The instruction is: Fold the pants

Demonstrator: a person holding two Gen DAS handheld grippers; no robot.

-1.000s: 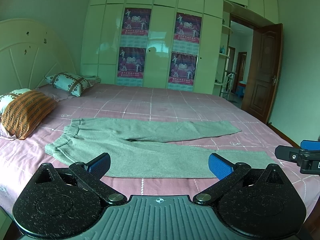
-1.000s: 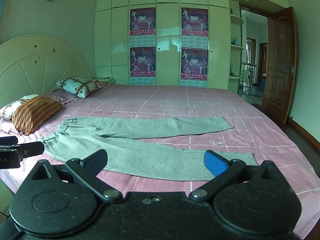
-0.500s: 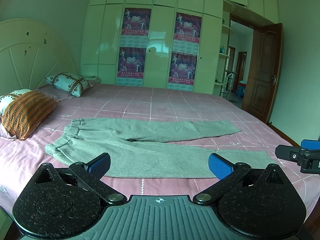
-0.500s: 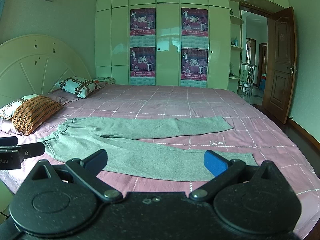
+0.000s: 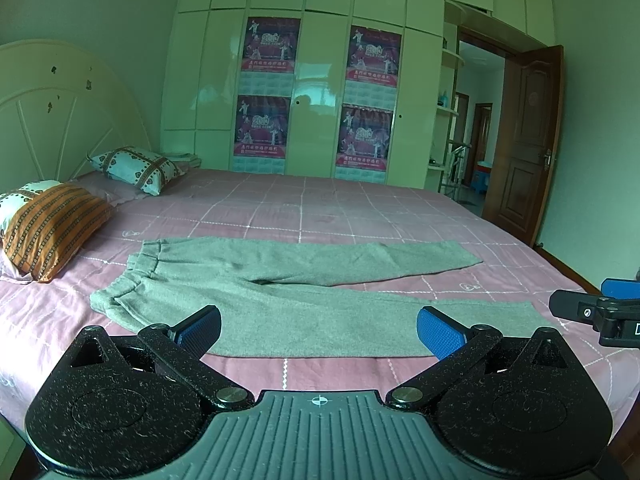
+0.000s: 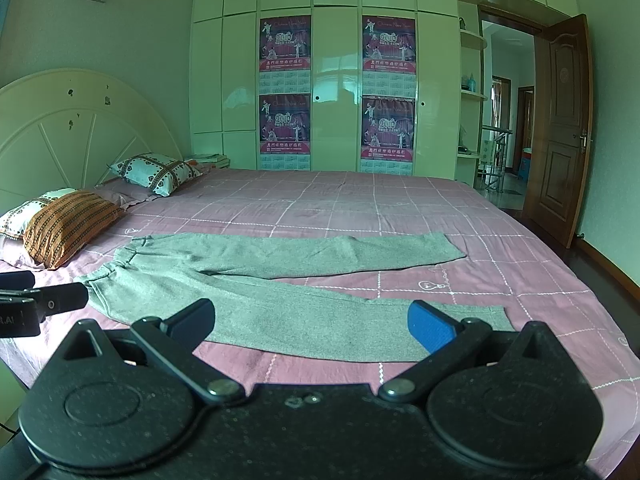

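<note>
Hovering left gripper [image 5: 318, 332], right gripper [image 6: 310, 326], fingers [image 5: 440, 332] spread wide, touching nothing

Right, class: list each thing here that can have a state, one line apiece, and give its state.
pants: unfolded, lying flat on the bed, legs spread apart
left gripper: open, holding nothing
right gripper: open, holding nothing
door: open
wardrobe: doors shut
orange pillow: propped near the headboard
bed: made, pink sheet spread flat

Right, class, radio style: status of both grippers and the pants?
Left gripper open, empty. Right gripper open, empty. Grey pants flat on bed, legs spread, unfolded. Nothing on them.
</note>
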